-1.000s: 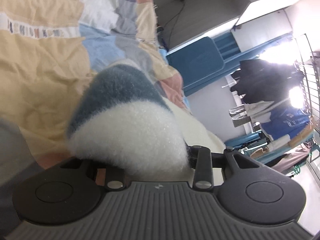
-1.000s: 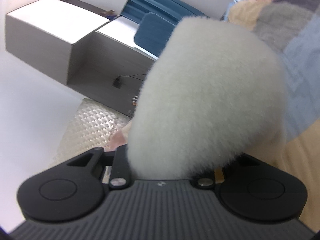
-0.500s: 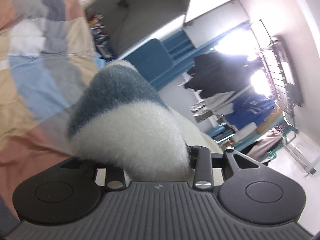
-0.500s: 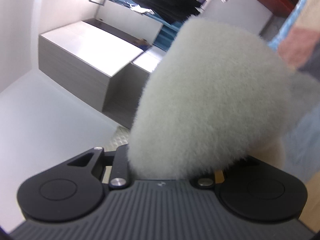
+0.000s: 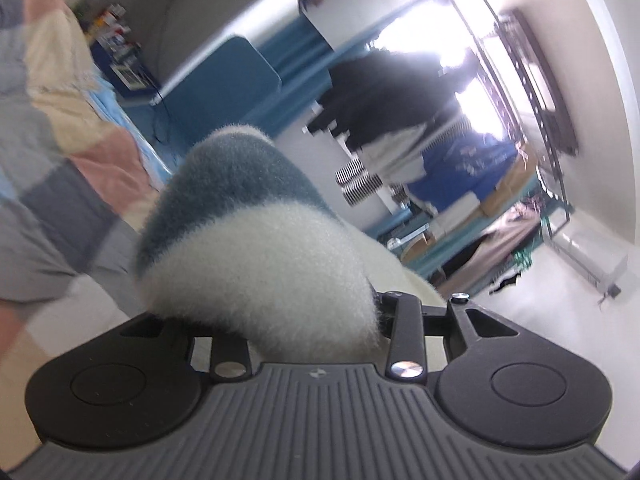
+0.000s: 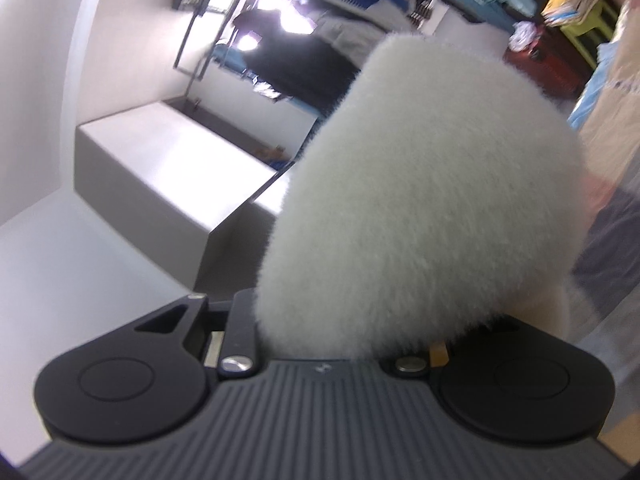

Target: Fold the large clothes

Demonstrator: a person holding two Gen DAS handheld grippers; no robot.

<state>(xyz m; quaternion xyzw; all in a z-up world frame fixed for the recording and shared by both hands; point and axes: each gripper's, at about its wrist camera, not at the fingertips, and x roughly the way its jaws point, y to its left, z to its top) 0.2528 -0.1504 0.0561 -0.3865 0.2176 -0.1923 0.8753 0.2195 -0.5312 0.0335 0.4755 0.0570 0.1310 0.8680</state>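
Observation:
A fluffy garment, white with a dark teal stripe (image 5: 256,236), bulges out of my left gripper (image 5: 312,320), which is shut on it; the fabric hides the fingers. In the right wrist view the same fluffy white garment (image 6: 424,208) fills my right gripper (image 6: 344,332), which is shut on it, fingertips hidden. Both grippers are raised and tilted up toward the room. A patchwork bedspread (image 5: 56,184) in beige, pink, grey and blue lies at the left of the left view and shows at the right edge of the right view (image 6: 612,200).
A clothes rack with dark and blue garments (image 5: 420,120) stands against bright windows. A blue headboard or cushion (image 5: 224,88) stands beyond the bed. A white and grey cabinet (image 6: 168,168) is at left in the right view. Boxes and clutter (image 6: 560,12) sit far right.
Both grippers have swung upward and away from the bedspread, still holding the garment. The views now show more of the room, rack and windows and less of the bed.

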